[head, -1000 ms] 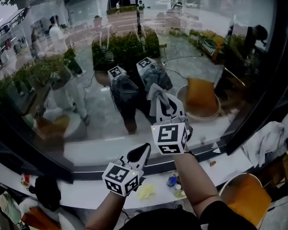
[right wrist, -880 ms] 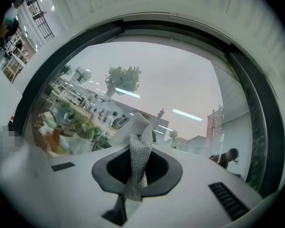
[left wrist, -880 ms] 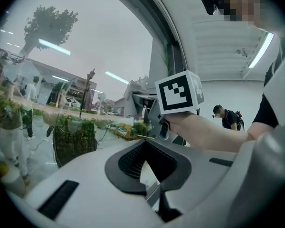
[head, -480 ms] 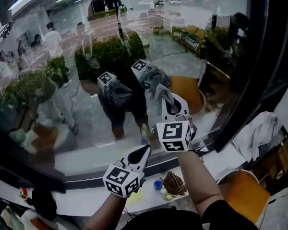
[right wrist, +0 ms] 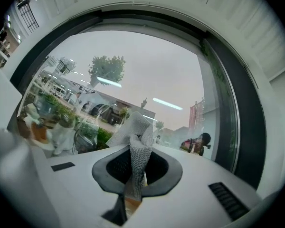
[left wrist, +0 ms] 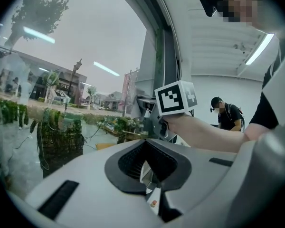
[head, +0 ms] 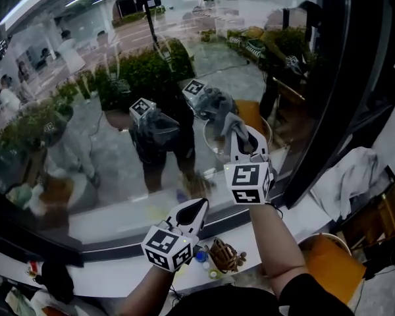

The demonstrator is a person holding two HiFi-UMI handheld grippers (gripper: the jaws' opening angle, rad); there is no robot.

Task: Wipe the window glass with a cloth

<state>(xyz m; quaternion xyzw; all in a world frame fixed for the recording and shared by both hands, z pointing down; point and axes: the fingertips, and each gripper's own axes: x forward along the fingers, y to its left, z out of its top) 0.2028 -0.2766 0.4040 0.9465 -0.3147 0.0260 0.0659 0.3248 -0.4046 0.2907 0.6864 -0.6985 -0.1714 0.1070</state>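
One cloth [right wrist: 136, 133] between right gripper's [right wrist: 134, 177] jaws

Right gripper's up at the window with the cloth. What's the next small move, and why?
Probably slide the right gripper leftward along the glass. Its jaws are shut on the cloth, which seems to meet its reflection, so it looks in contact; the dark frame is close on its right and most of the pane lies left.

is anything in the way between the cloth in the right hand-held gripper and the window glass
Nothing visible. The right hand-held gripper holds the cloth up at the window glass, where it seems to meet its own reflection. The left hand-held gripper sits lower, near the sill, clear of that path.
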